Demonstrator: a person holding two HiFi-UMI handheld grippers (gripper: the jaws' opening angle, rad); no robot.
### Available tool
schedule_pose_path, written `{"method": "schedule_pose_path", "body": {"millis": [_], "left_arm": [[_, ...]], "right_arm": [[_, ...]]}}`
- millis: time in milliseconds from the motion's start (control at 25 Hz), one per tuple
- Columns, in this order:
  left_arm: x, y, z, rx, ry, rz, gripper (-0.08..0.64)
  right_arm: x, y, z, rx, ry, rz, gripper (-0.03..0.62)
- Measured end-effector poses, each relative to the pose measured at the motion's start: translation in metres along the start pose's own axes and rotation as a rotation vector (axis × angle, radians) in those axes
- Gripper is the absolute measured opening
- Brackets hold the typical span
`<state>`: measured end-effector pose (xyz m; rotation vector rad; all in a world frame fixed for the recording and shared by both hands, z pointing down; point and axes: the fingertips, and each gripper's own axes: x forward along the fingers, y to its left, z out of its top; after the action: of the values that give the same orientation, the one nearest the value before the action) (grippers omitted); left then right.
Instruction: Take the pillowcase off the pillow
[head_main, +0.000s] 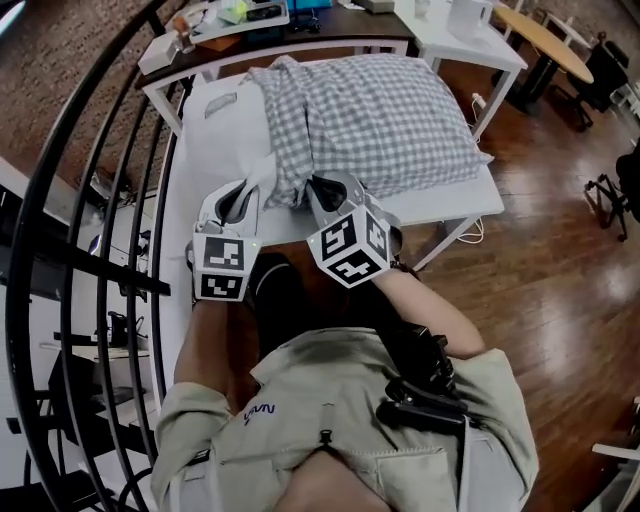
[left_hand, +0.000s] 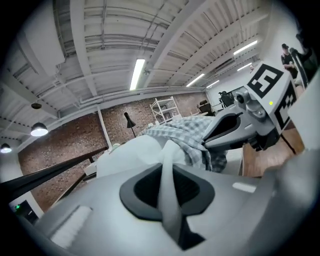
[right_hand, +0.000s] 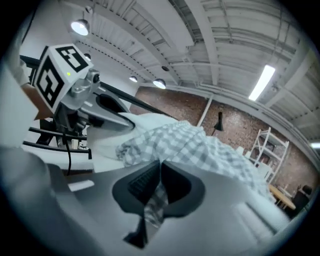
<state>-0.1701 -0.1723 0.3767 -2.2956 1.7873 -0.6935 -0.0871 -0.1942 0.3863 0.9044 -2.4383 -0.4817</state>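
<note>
Pinching a strip of white cloth, the fingers (left_hand: 142, 189) of the left gripper (left_hand: 167, 165) are clamped together on the near edge of the pillow (left_hand: 135, 150), and the cloth runs up between the dark pads. The fingers (right_hand: 142, 182) of the right gripper (right_hand: 159, 179) are likewise pressed shut on a fold of the checked pillowcase (right_hand: 200, 145), which hangs down through the gap behind the pads.

In the head view the two grippers sit side by side at the near edge of the white worktop (head_main: 470, 205), the left one on the bare pillow and the right one just beside it on the bunched hem of the pillowcase. The pillow lies across the worktop. Its left part is uncovered and white, while the grey-and-white checked pillowcase covers the rest and is gathered into wrinkles along the middle.

A dark desk (head_main: 310, 32) loaded with small items stands behind the worktop. A black railing (head_main: 60, 180) curves down the left side, and a wooden floor (head_main: 560, 260) spreads to the right.
</note>
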Motion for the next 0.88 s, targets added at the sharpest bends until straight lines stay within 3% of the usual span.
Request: {"method": "schedule_pose_path", "body": {"millis": [160, 280, 440, 720, 800, 880], "left_arm": [[-0.016, 0.035, 0.027, -0.023, -0.073, 0.059, 0.026], [-0.025, 0.055, 0.04, -0.028, -0.089, 0.074, 0.026], [-0.034, 0.076, 0.042, -0.115, -0.118, 0.061, 0.025], [-0.021, 0.039, -0.046, -0.319, 0.014, -0.028, 0.023], [-0.022, 0.028, -0.047, -0.333, -0.007, -0.05, 0.028], [-0.031, 0.021, -0.032, -0.322, -0.046, -0.09, 0.083]], "right_arm": [[-0.025, -0.04, 0.015, -0.063, -0.016, -0.097, 0.011], [-0.045, -0.082, -0.002, -0.075, 0.029, -0.171, 0.011], [-0.066, -0.128, -0.036, -0.065, 0.094, -0.236, 0.011], [-0.051, -0.108, -0.107, 0.026, 0.224, -0.141, 0.011], [-0.052, -0.105, -0.105, 0.062, 0.209, -0.11, 0.011], [-0.057, -0.104, -0.093, 0.115, 0.169, -0.059, 0.021]]}}
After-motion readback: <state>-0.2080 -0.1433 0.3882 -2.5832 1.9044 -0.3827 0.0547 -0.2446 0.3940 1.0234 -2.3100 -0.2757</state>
